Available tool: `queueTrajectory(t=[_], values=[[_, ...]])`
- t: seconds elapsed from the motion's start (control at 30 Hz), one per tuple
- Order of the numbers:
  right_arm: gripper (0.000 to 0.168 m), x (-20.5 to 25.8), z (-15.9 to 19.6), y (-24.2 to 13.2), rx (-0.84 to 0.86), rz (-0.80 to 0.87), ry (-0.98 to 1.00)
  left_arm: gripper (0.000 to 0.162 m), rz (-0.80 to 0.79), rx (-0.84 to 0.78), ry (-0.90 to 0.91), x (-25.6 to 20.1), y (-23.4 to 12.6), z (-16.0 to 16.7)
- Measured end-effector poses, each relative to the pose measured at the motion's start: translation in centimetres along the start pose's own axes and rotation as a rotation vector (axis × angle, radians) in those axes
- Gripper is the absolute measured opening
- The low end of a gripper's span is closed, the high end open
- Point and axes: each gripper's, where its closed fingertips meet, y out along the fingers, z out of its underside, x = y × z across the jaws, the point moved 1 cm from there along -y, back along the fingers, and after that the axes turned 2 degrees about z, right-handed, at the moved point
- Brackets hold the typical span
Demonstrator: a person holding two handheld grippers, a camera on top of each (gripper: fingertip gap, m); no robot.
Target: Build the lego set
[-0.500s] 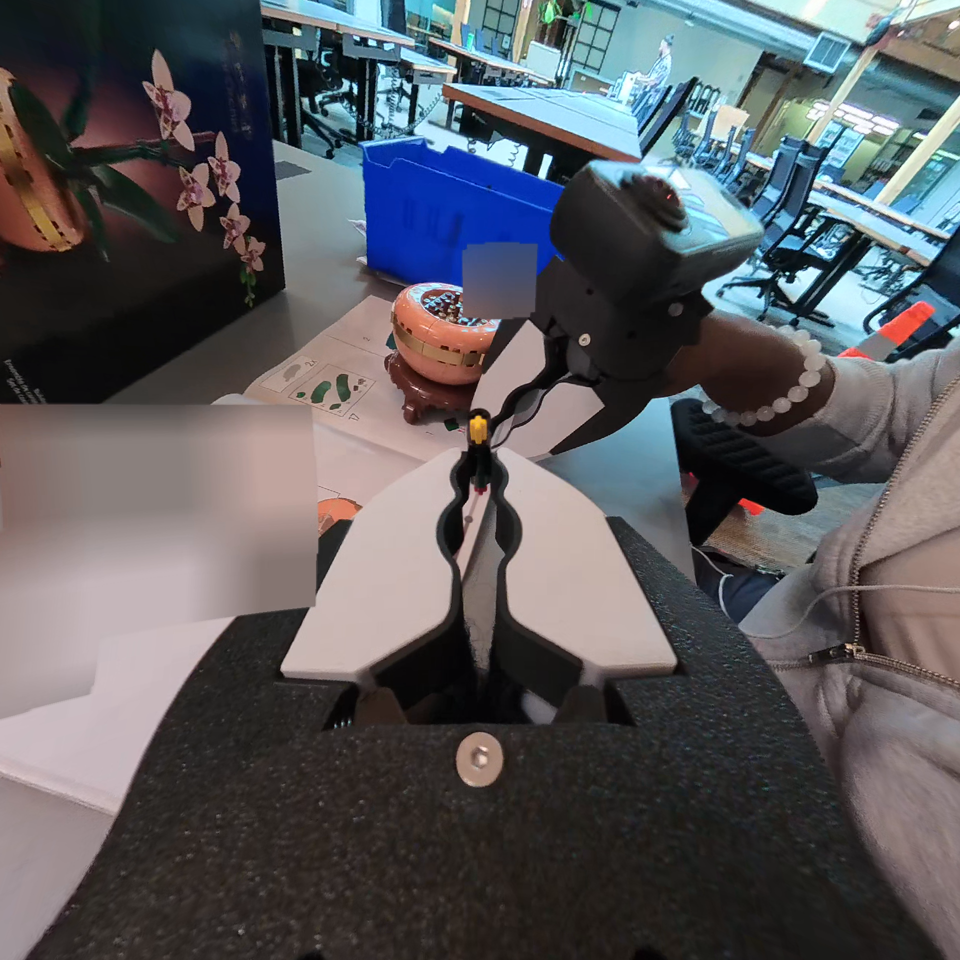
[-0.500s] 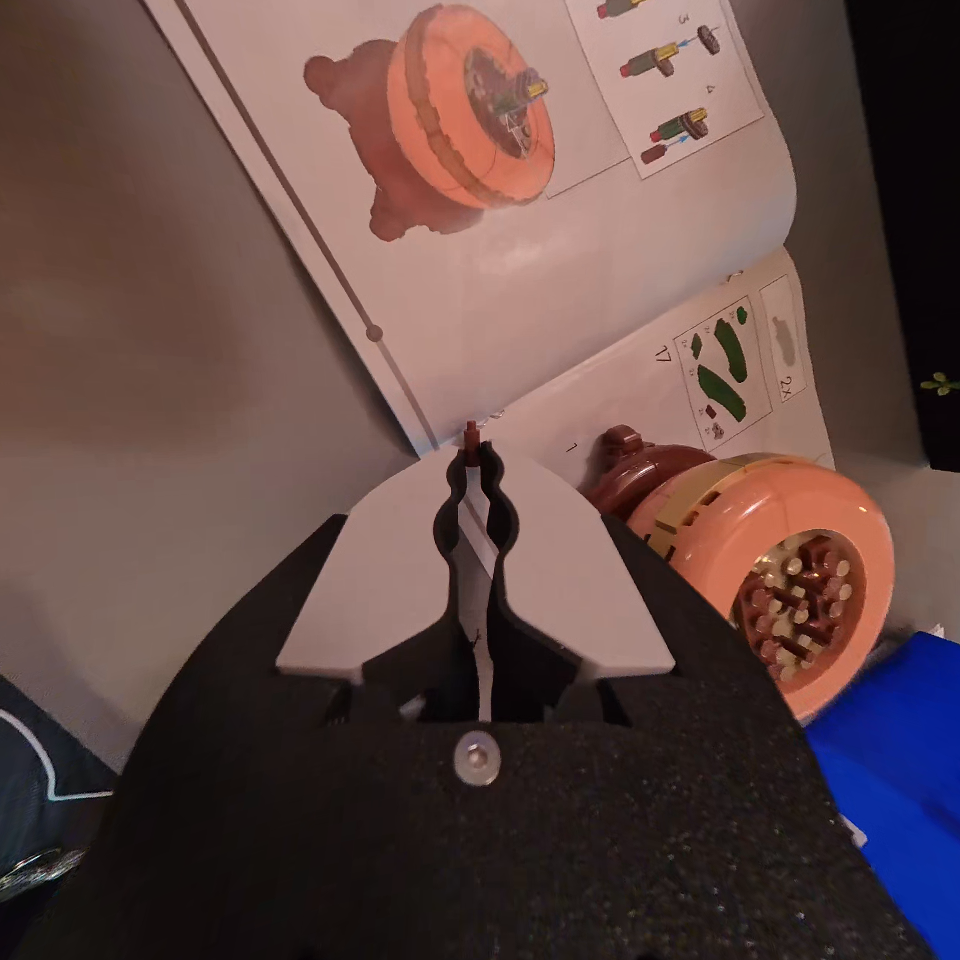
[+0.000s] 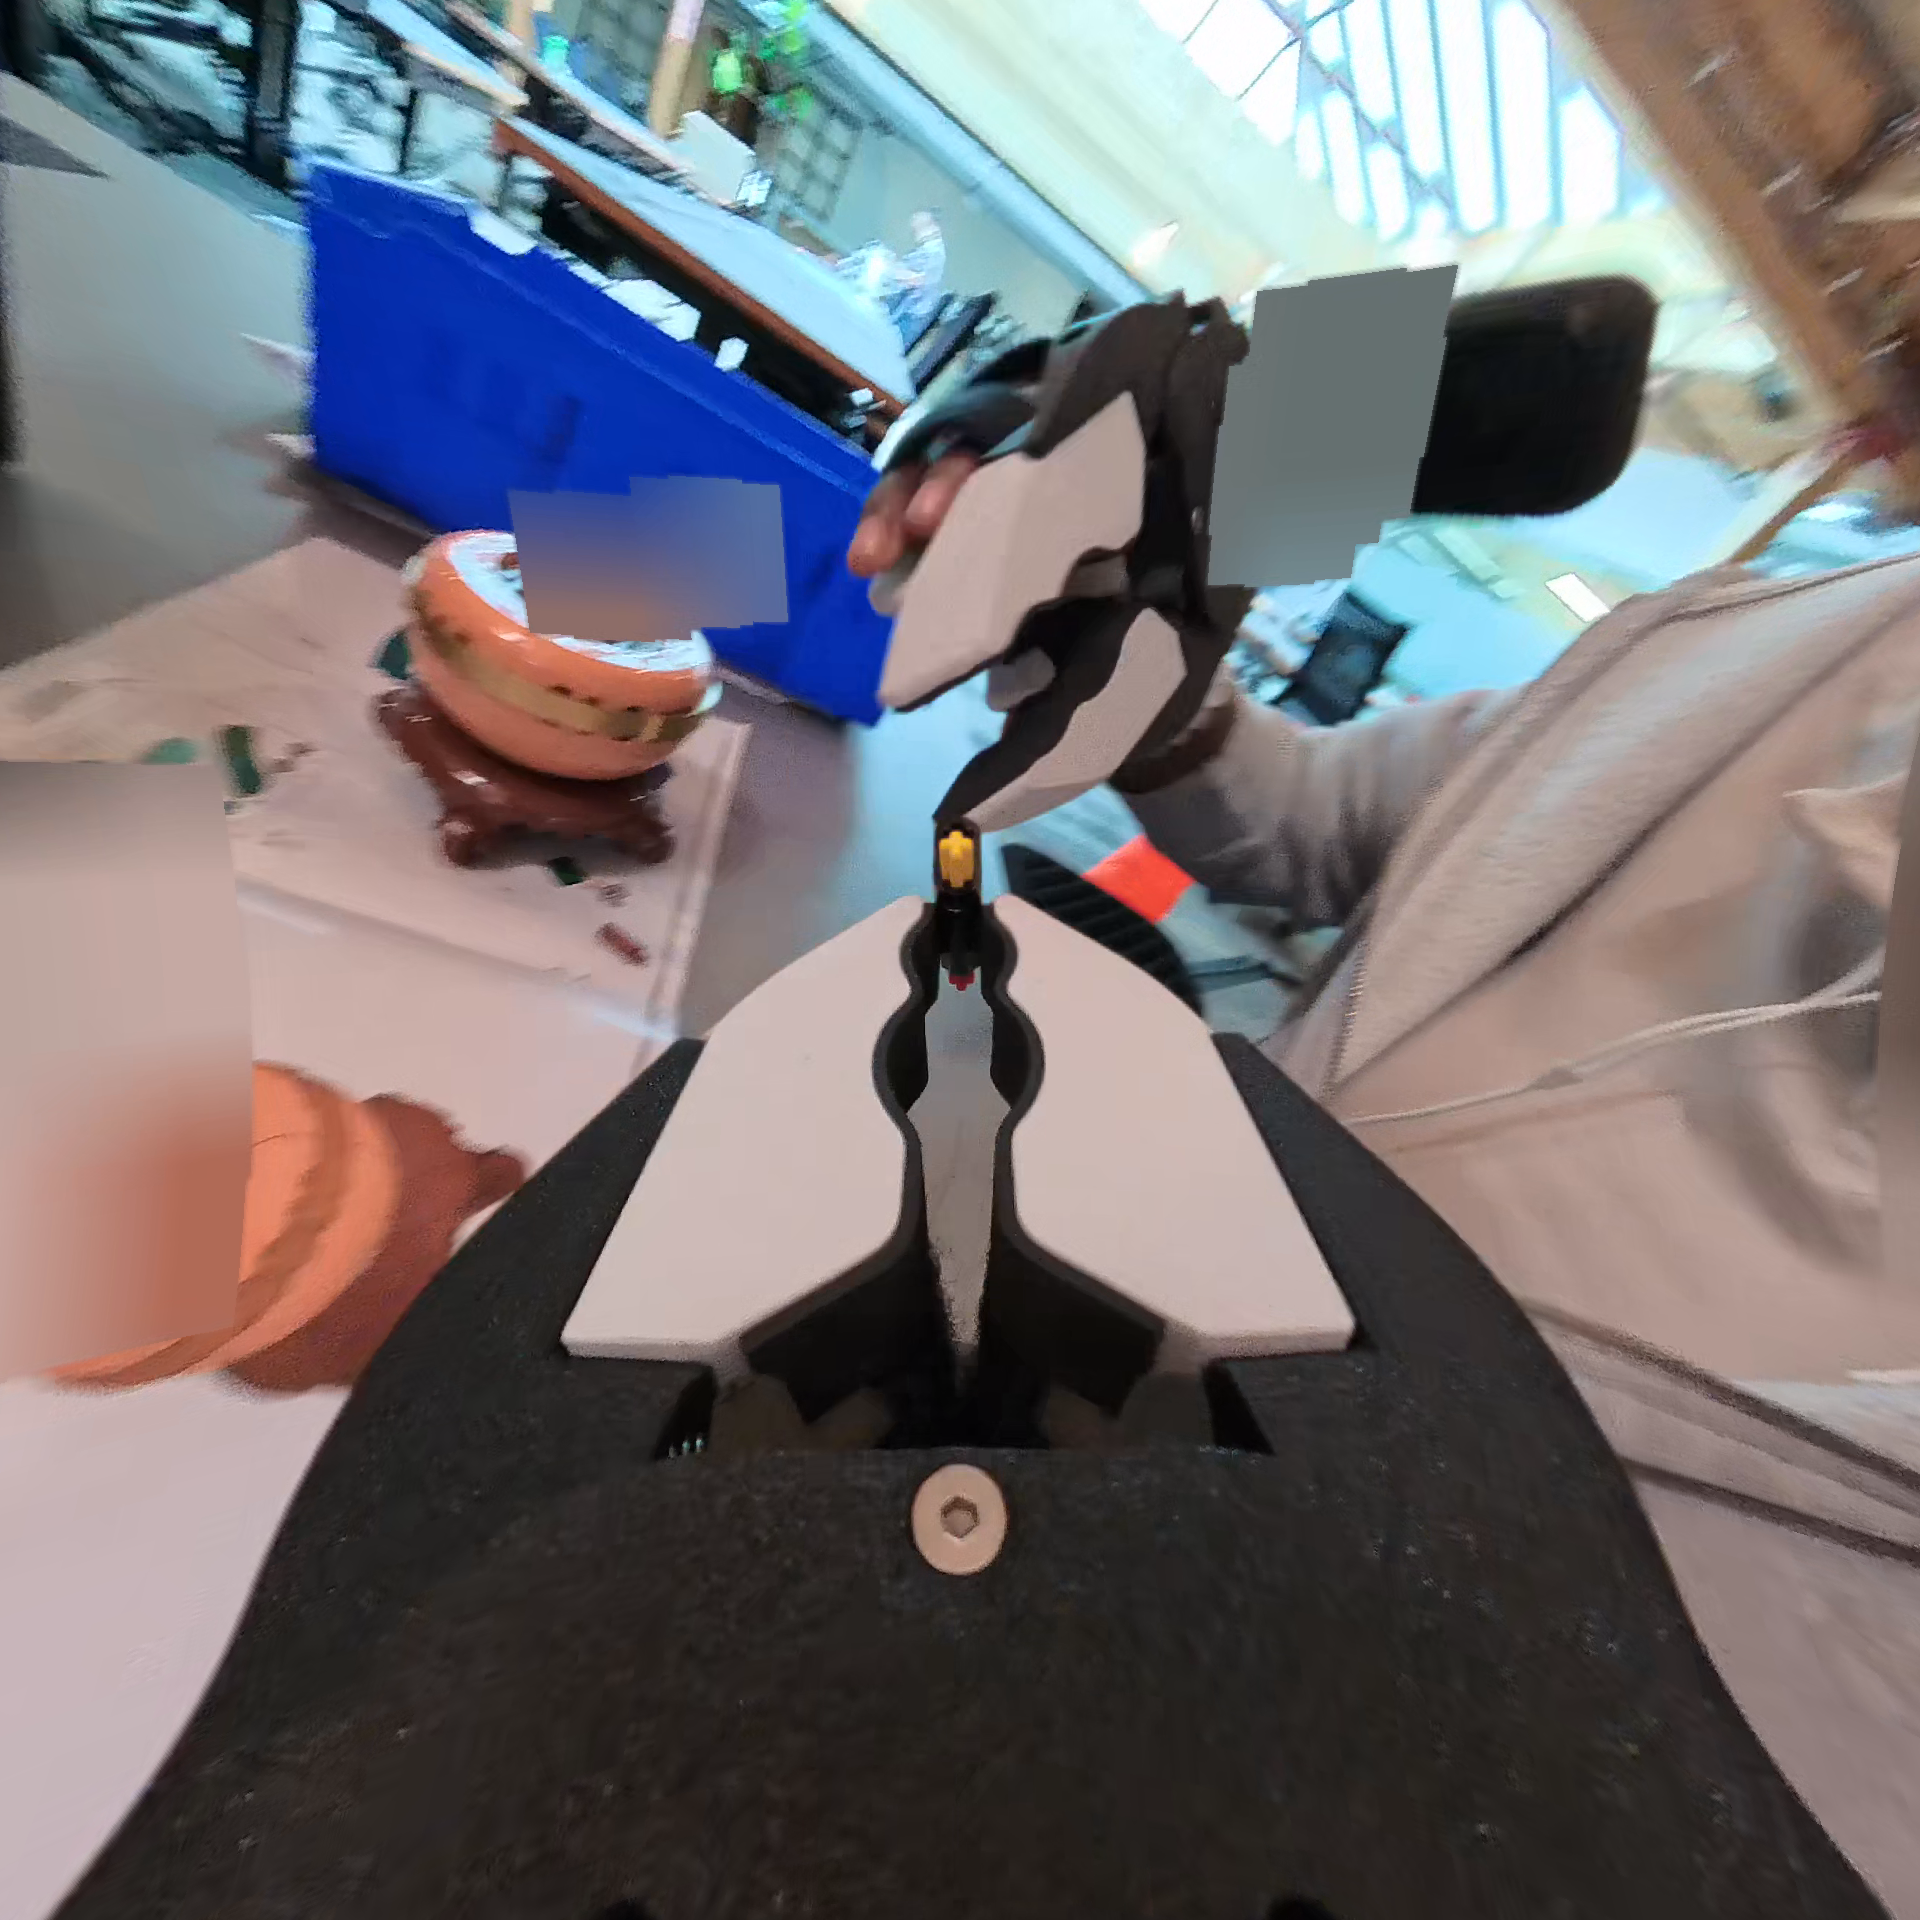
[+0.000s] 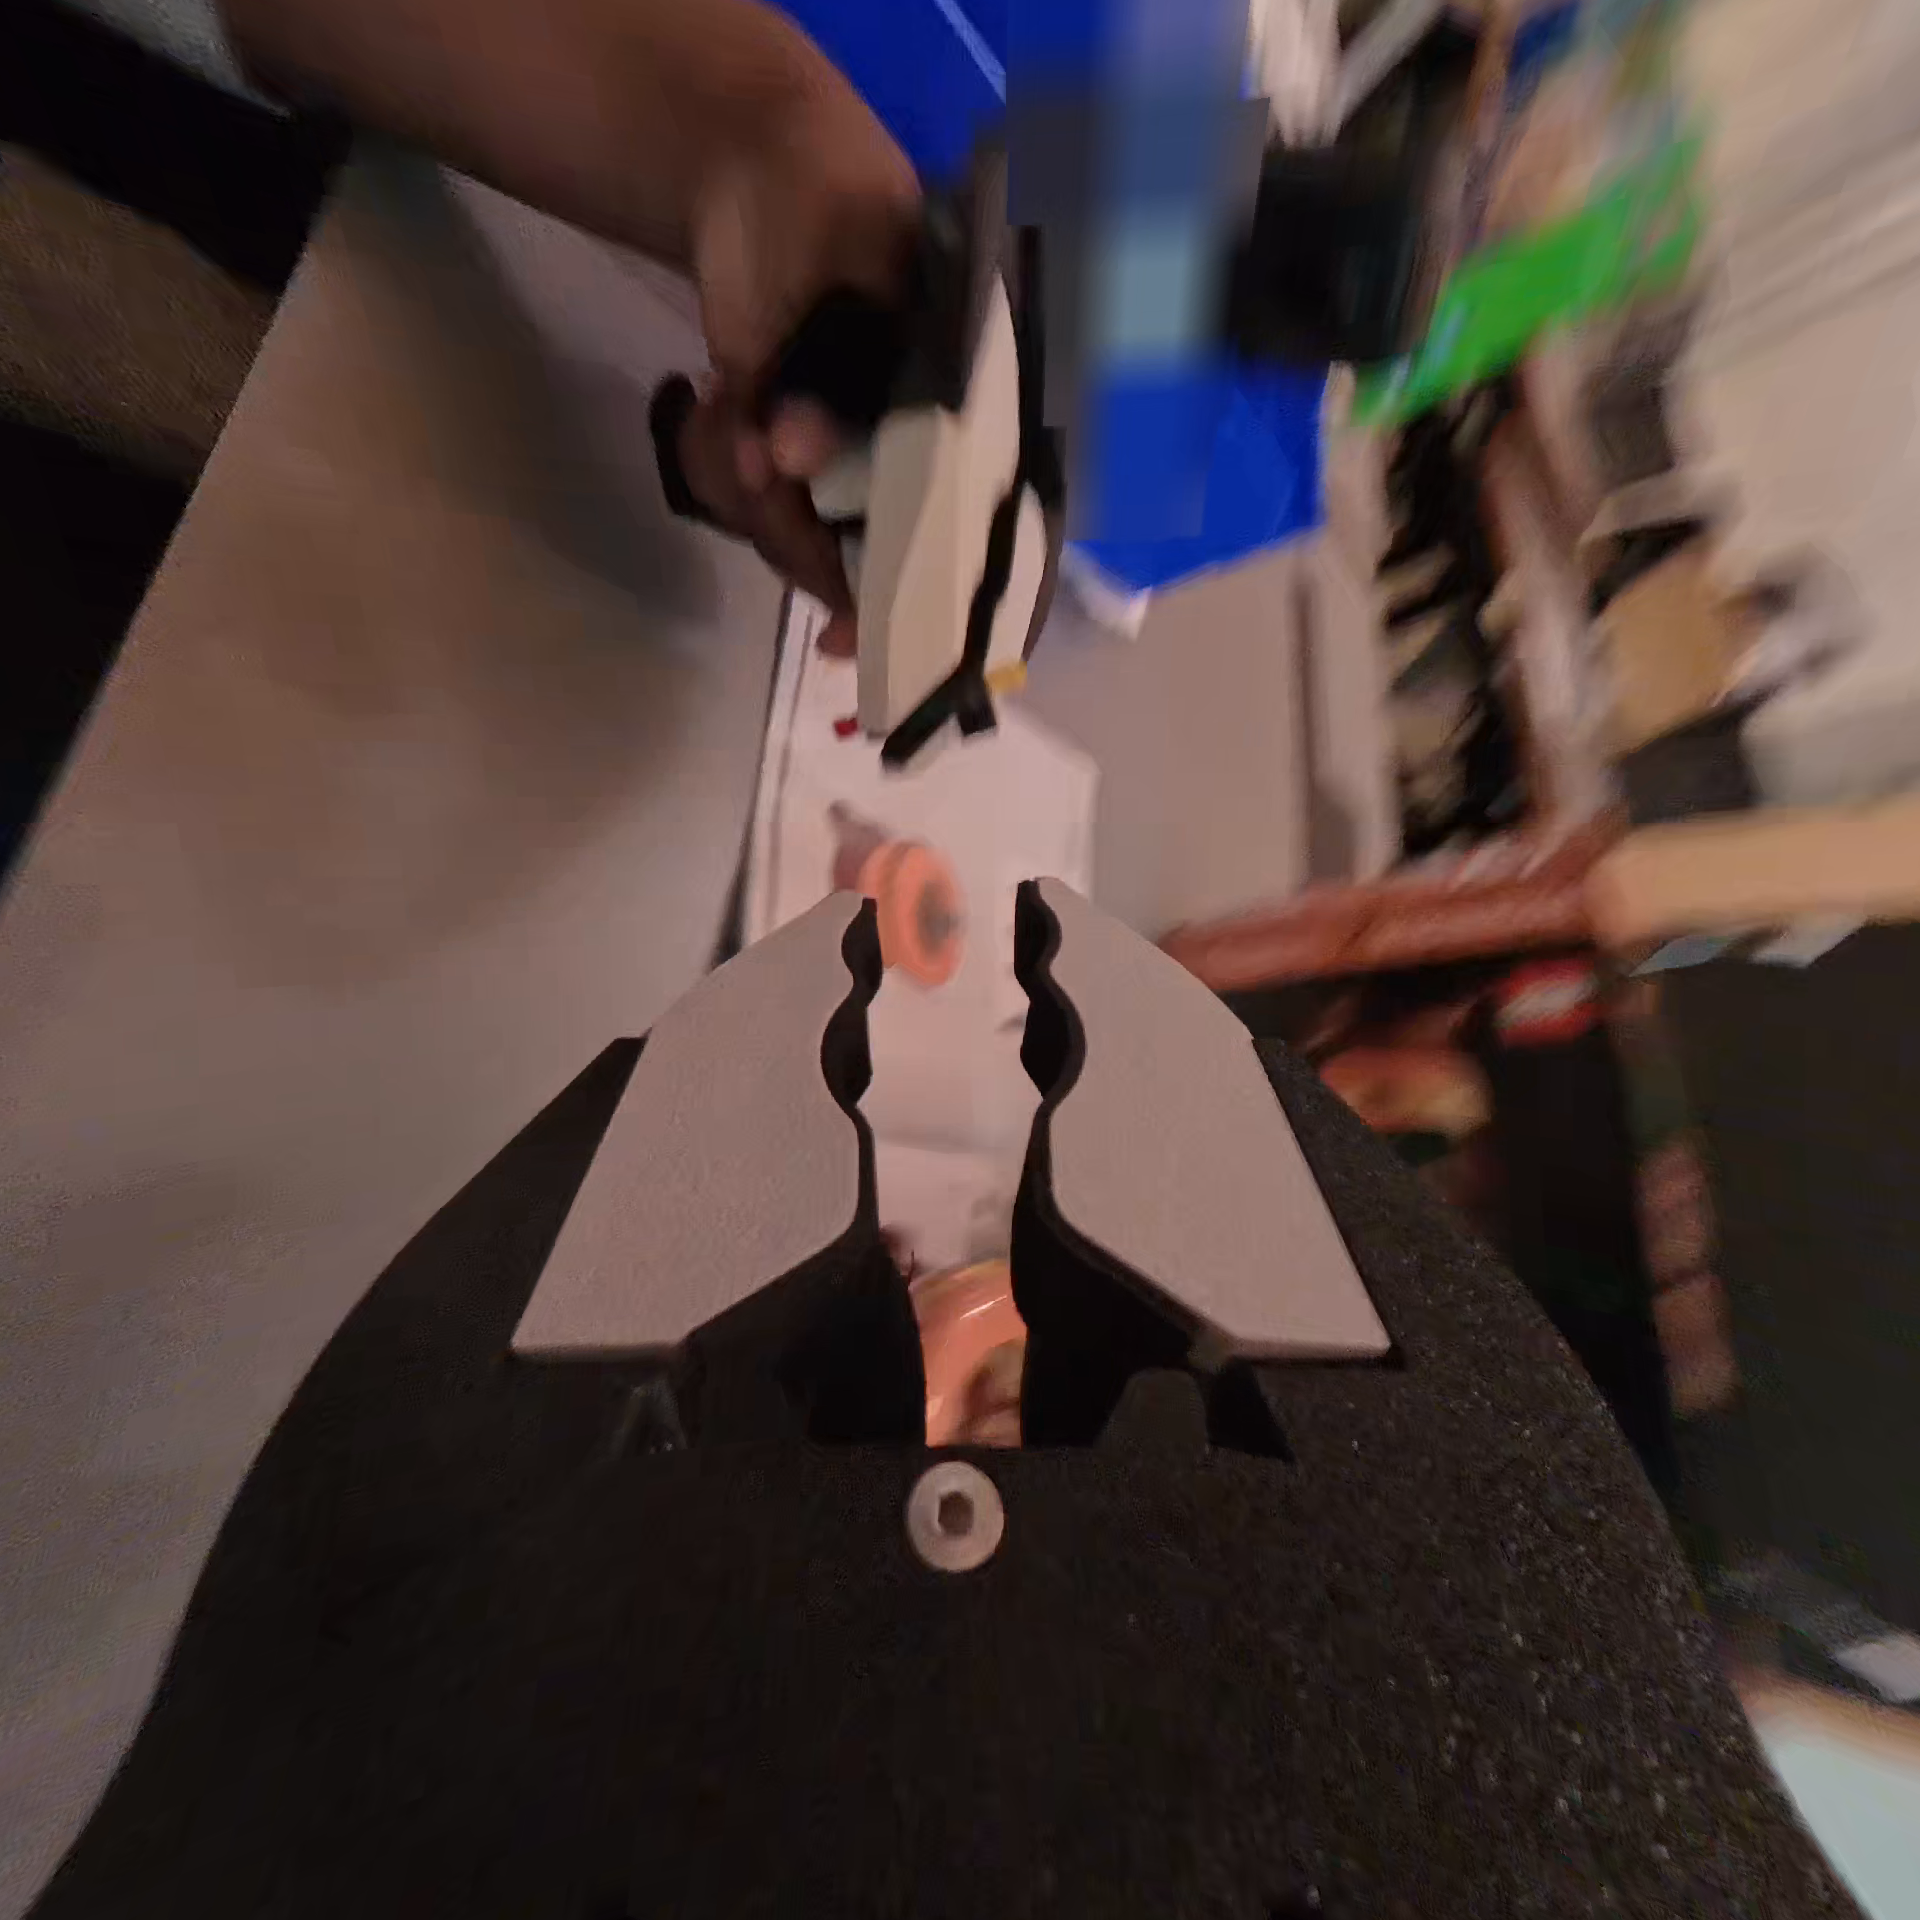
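The left gripper (image 3: 956,914) is pinching a yellow-tipped pin (image 3: 955,883); the right gripper (image 4: 943,904) is hanging spread just beyond it.

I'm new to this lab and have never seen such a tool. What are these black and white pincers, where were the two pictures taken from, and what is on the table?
There is no robot here: a person holds one hand-held gripper in each hand, and a camera on each looks forward along its two white fingers.

The left wrist view shows the left hand-held gripper shut on a small black piece with a yellow tip. Farther off, the right hand-held gripper comes close to that tip; I cannot tell if they touch.

The right wrist view is blurred, but its own fingers stand apart with nothing between them.

On the grey table sit a pink pot on a brown stand, an open instruction booklet under it, and a blue bin behind.
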Motion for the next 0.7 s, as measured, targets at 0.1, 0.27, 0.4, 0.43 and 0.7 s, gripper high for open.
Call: queueTrajectory(t=[0.1, 0.27, 0.4, 0.43, 0.7], values=[[0.025, -0.5, -1.6, -0.2, -0.021, 0.065, -0.407, 0.005, 0.125, -0.025, -0.055, -1.4, 0.8, -0.2], [0.027, 0.0, -3.7, -0.1, -0.071, 0.065, -0.67, 0.005, 0.226, -0.034, -0.085, -2.7, 2.0, -0.1], [0.022, 0.9, -4.4, 0.1, -0.055, 0.056, -0.828, 0.005, 0.281, -0.048, -0.103, -3.2, 2.4, -0.1], [0.021, 1.0, -4.5, 0.3, -0.04, 0.07, -0.877, 0.005, 0.287, -0.046, -0.104, -3.3, 2.5, 0.0], [0.009, 0.9, -3.9, 0.6, 0.006, 0.079, -0.788, 0.009, 0.307, -0.01, -0.099, -3.5, 2.9, 0.5]])
